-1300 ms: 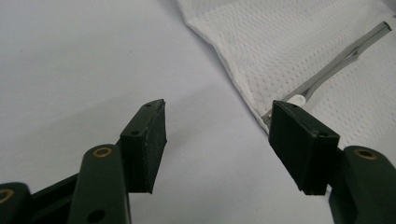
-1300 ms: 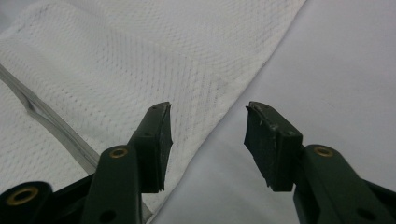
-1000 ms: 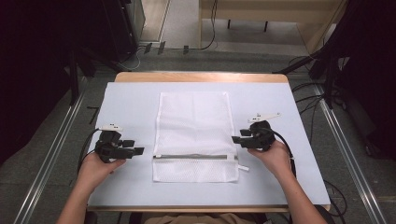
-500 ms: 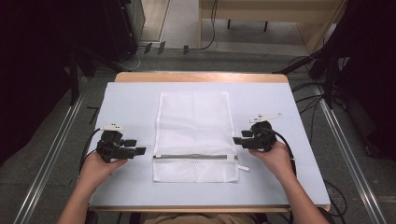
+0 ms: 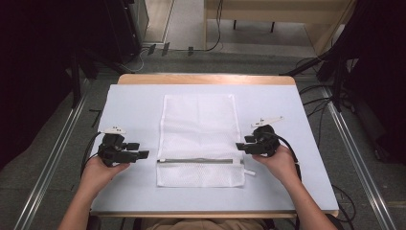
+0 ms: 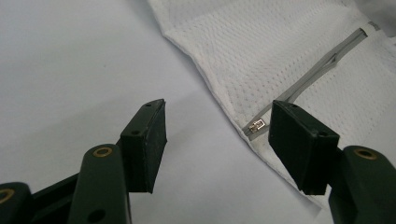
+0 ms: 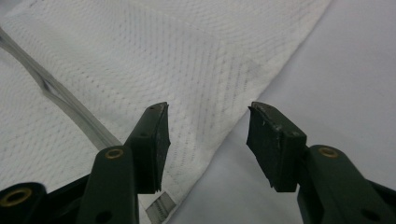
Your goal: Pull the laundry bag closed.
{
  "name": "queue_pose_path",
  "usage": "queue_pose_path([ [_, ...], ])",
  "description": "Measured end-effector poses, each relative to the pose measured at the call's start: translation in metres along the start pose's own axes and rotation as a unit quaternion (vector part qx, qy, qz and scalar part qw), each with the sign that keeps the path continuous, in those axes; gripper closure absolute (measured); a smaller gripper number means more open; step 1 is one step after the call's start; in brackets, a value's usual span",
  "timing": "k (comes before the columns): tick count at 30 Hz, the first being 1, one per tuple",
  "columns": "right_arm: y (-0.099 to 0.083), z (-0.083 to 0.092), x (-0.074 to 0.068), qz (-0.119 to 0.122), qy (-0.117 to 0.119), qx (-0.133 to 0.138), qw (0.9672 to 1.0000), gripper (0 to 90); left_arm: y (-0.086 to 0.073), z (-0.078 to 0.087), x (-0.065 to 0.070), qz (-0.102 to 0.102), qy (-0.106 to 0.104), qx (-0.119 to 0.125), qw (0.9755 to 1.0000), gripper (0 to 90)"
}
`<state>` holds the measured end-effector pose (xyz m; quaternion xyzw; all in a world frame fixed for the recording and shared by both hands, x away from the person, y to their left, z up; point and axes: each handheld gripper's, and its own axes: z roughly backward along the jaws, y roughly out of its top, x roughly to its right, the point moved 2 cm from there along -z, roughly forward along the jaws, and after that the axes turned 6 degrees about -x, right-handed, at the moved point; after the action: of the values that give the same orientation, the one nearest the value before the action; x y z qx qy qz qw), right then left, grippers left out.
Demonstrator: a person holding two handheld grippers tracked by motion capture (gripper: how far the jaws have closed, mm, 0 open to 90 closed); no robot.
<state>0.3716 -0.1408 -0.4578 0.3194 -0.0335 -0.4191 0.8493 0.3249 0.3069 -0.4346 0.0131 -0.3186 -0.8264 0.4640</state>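
Mid-bench, soft, light mesh bag [image 5: 199, 139]; both tongs, left [image 5: 143, 155] and right [image 5: 238, 146], gape empty — pinch its side hems.

Left gripper view: right pad [image 6: 302, 144] covers part of the zip [image 6: 322, 70] next to the pull [image 6: 256, 125]; bag [image 6: 280, 51] cut off at 12 and 3 o'clock. Right gripper view: left pad [image 7: 152, 144] hides the zip's [image 7: 56, 95] near end; bag [image 7: 187, 56] runs off at 9 and 12. High view: mesh detail too small to read.
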Motion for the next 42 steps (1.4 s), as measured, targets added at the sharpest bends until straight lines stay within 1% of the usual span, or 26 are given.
queue_pose_path([
  [3, 0.003, 0.001, -0.004, 0.004, 0.002, 0.002, 1.0000, 50.3, 0.001, 0.001, 0.000, -0.002, 0.000, 0.001, 1.0000, 36.9],
  [4, 0.005, 0.002, -0.009, 0.007, 0.003, 0.000, 1.0000, 50.4, 0.002, 0.002, 0.001, 0.000, -0.002, 0.004, 1.0000, 36.9],
  [5, 0.005, 0.002, -0.009, 0.007, 0.003, 0.000, 1.0000, 50.4, 0.002, 0.002, 0.001, 0.000, -0.002, 0.004, 1.0000, 36.9],
  [7, 0.008, 0.001, -0.014, 0.011, 0.009, -0.001, 0.9999, 50.8, 0.002, 0.002, 0.000, -0.002, -0.001, 0.006, 1.0000, 36.9],
  [8, 0.009, 0.000, -0.016, 0.016, 0.010, -0.002, 0.9998, 50.9, 0.002, 0.003, 0.000, -0.001, -0.002, 0.007, 1.0000, 36.9],
  [10, 0.012, 0.000, -0.021, 0.019, 0.014, -0.004, 0.9997, 51.2, 0.003, 0.002, -0.001, 0.001, -0.004, 0.005, 1.0000, 37.0],
  [11, 0.015, 0.000, -0.027, 0.022, 0.016, -0.005, 0.9996, 51.7, 0.003, 0.001, 0.000, 0.000, -0.005, 0.004, 1.0000, 37.1],
  [13, 0.016, 0.001, -0.029, 0.025, 0.014, -0.006, 0.9996, 52.2, 0.004, -0.001, 0.000, -0.007, -0.004, -0.001, 1.0000, 37.2],
  [14, 0.019, 0.000, -0.034, 0.028, 0.017, -0.007, 0.9994, 53.0, 0.004, -0.002, 0.001, -0.007, -0.007, 0.000, 1.0000, 37.3],
  [15, 0.019, 0.000, -0.034, 0.028, 0.017, -0.007, 0.9994, 53.0, 0.005, -0.002, 0.001, -0.009, -0.006, -0.003, 0.9999, 37.3],
  [17, 0.022, -0.002, -0.038, 0.031, 0.020, -0.008, 0.9993, 53.7, 0.006, -0.002, 0.001, -0.009, -0.007, 0.001, 0.9999, 37.4],
  [19, 0.025, -0.005, -0.045, 0.035, 0.024, -0.012, 0.9990, 54.5, 0.006, -0.001, 0.001, -0.009, -0.007, 0.001, 0.9999, 37.6],
  [20, 0.025, -0.005, -0.045, 0.035, 0.024, -0.012, 0.9990, 54.5, 0.006, -0.002, 0.001, -0.011, -0.009, 0.003, 0.9999, 37.6],
  [21, 0.027, -0.006, -0.051, 0.039, 0.029, -0.013, 0.9987, 54.7, 0.007, -0.002, 0.001, -0.012, -0.009, 0.003, 0.9999, 37.7],
  [23, 0.029, -0.008, -0.056, 0.044, 0.031, -0.015, 0.9984, 54.7, 0.007, -0.003, 0.002, -0.012, -0.012, 0.004, 0.9999, 37.7],
  [24, 0.030, -0.009, -0.058, 0.049, 0.035, -0.014, 0.9981, 54.8, 0.007, -0.003, 0.003, -0.012, -0.011, 0.002, 0.9999, 37.8],
  [27, 0.032, -0.011, -0.062, 0.053, 0.037, -0.011, 0.9979, 54.8, 0.008, -0.004, 0.003, -0.014, -0.015, 0.003, 0.9998, 37.8],
  [28, 0.032, -0.012, -0.065, 0.051, 0.039, -0.012, 0.9979, 54.8, 0.008, -0.003, 0.003, -0.014, -0.013, 0.002, 0.9998, 37.9],
  [29, 0.034, -0.014, -0.069, 0.055, 0.045, -0.011, 0.9974, 55.5, 0.008, -0.003, 0.002, -0.013, -0.014, 0.002, 0.9998, 38.1],
  [31, 0.035, -0.014, -0.071, 0.058, 0.045, -0.012, 0.9972, 56.1, 0.008, -0.003, 0.003, -0.012, -0.014, 0.004, 0.9998, 38.1],
  [32, 0.038, -0.015, -0.076, 0.063, 0.048, -0.012, 0.9968, 56.5, 0.008, -0.003, 0.003, -0.013, -0.014, 0.004, 0.9998, 38.4],
  [35, 0.040, -0.016, -0.080, 0.070, 0.050, -0.012, 0.9962, 56.8, 0.008, -0.003, 0.004, -0.016, -0.013, 0.004, 0.9998, 38.3],
  [36, 0.042, -0.016, -0.082, 0.073, 0.052, -0.011, 0.9959, 56.8, 0.008, -0.003, 0.004, -0.018, -0.009, 0.003, 0.9998, 38.4],
  [38, 0.044, -0.018, -0.088, 0.079, 0.057, -0.010, 0.9952, 56.8, 0.009, -0.003, 0.006, -0.021, -0.003, 0.016, 0.9997, 39.9],
  [40, 0.044, -0.019, -0.091, 0.080, 0.060, -0.011, 0.9950, 57.1, 0.010, -0.001, 0.008, -0.022, -0.009, 0.020, 0.9995, 40.0],
  [42, 0.045, -0.022, -0.095, 0.089, 0.064, -0.016, 0.9938, 57.4, 0.010, -0.001, 0.008, -0.020, -0.012, 0.018, 0.9996, 40.0],
])
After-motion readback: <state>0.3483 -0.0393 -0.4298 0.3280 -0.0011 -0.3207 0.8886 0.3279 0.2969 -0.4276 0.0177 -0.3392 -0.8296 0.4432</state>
